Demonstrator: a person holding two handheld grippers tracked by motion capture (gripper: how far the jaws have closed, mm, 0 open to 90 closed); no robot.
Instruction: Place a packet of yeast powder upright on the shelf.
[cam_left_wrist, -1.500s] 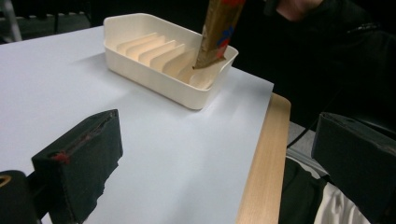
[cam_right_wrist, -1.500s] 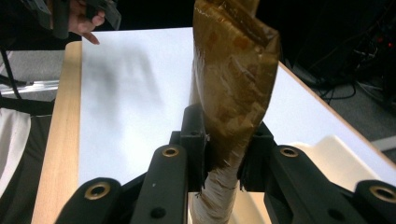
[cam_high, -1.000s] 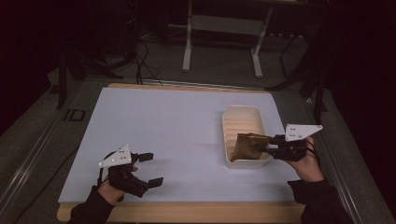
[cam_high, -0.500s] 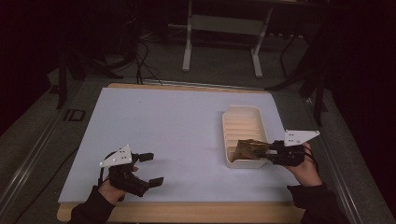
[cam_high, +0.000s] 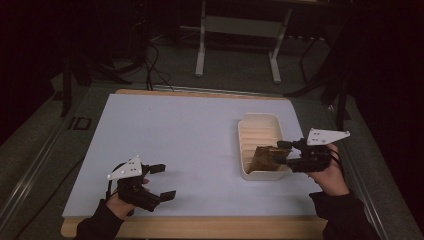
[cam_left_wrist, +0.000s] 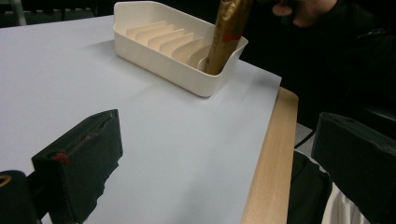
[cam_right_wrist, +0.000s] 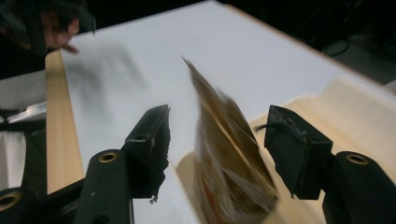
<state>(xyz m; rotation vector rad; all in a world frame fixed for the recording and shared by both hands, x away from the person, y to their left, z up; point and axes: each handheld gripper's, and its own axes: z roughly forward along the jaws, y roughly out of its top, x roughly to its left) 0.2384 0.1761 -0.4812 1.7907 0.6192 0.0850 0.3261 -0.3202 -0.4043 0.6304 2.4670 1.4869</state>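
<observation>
Right tongs (cam_right_wrist: 217, 149) have just opened, releasing packet (cam_right_wrist: 229, 172) in rack (cam_high: 260, 132).

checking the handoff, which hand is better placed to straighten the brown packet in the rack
Right. Its hand-held gripper sits at the rack, jaws just opened either side of the packet without pressing it. The left one rests open, far across the table.
</observation>
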